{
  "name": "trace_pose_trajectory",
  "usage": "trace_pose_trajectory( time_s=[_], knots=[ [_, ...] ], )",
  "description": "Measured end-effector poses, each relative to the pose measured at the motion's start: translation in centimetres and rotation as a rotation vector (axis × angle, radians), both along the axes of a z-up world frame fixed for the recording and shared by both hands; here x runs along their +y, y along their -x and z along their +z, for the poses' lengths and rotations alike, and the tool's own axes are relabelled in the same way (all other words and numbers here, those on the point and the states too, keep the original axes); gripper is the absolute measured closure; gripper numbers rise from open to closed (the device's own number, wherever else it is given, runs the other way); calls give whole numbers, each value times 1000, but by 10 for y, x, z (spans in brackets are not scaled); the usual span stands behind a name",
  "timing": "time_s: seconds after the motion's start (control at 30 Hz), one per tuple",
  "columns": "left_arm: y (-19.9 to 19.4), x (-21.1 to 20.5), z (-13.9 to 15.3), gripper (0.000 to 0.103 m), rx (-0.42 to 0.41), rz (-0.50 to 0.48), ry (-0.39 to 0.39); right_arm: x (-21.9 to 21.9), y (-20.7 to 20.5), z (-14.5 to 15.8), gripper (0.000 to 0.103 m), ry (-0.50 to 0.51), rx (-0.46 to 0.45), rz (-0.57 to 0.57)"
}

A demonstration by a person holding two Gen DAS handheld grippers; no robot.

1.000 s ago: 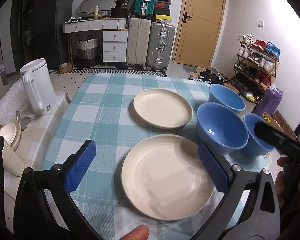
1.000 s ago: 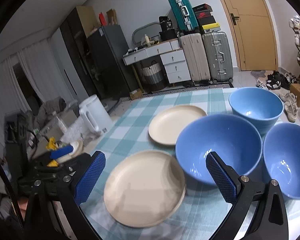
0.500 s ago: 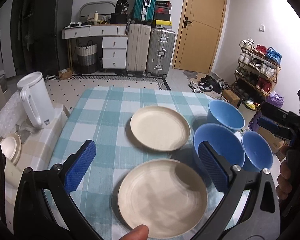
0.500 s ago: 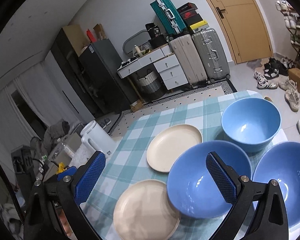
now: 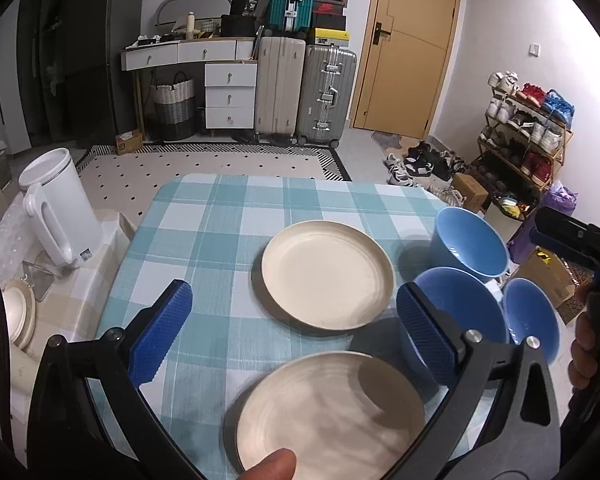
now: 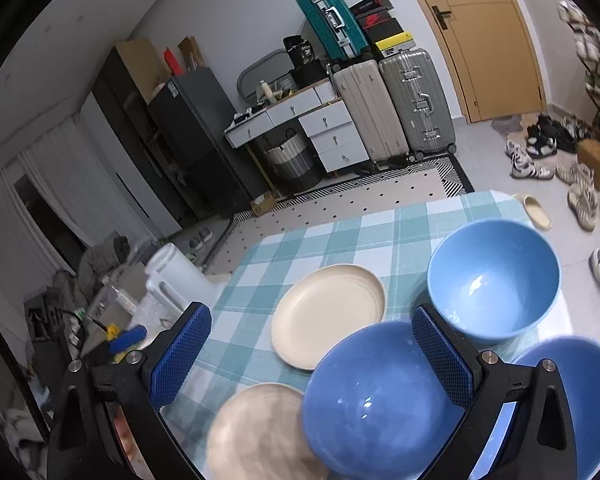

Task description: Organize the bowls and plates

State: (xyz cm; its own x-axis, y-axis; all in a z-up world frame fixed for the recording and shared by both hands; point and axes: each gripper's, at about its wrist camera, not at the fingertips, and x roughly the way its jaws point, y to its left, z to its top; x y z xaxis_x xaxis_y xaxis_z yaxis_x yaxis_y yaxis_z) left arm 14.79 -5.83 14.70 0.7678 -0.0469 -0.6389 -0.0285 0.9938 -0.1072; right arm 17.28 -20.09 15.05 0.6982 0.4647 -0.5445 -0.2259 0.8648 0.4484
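Observation:
Two cream plates lie on the checked tablecloth: a near plate [image 5: 332,412] and a far plate [image 5: 327,273]. Three blue bowls stand at the right: a far bowl [image 5: 470,242], a middle bowl [image 5: 460,312] and a near-right bowl [image 5: 534,320]. My left gripper [image 5: 292,340] is open and empty, held above the near plate. My right gripper [image 6: 312,354] is open and empty above the middle bowl [image 6: 372,400]; the far bowl [image 6: 494,278], the near-right bowl [image 6: 588,396], the far plate [image 6: 328,314] and the near plate [image 6: 260,432] show there too. The right gripper also shows at the left wrist view's right edge [image 5: 572,236].
A white kettle [image 5: 56,208] stands on a side surface left of the table [image 5: 204,216]. The table's far edge drops to the floor, with suitcases [image 5: 304,88], drawers and a shoe rack [image 5: 528,136] beyond. Shoes lie on the floor at right.
Both grippers have risen and pulled back from the table, so plates and bowls look smaller and lower in both views. Both stay open. The dishes have not moved.

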Motion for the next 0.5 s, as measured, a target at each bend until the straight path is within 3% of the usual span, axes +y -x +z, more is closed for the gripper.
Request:
trace_pose_trajectory(
  time_s=[0.2, 0.5],
  knots=[
    [-38, 10, -22, 1, 34, 14, -3, 10, -29, -3, 1, 100, -4, 42],
    [-71, 35, -38, 1, 58, 54, 19, 8, -60, 5, 1, 87, -14, 33]
  ],
)
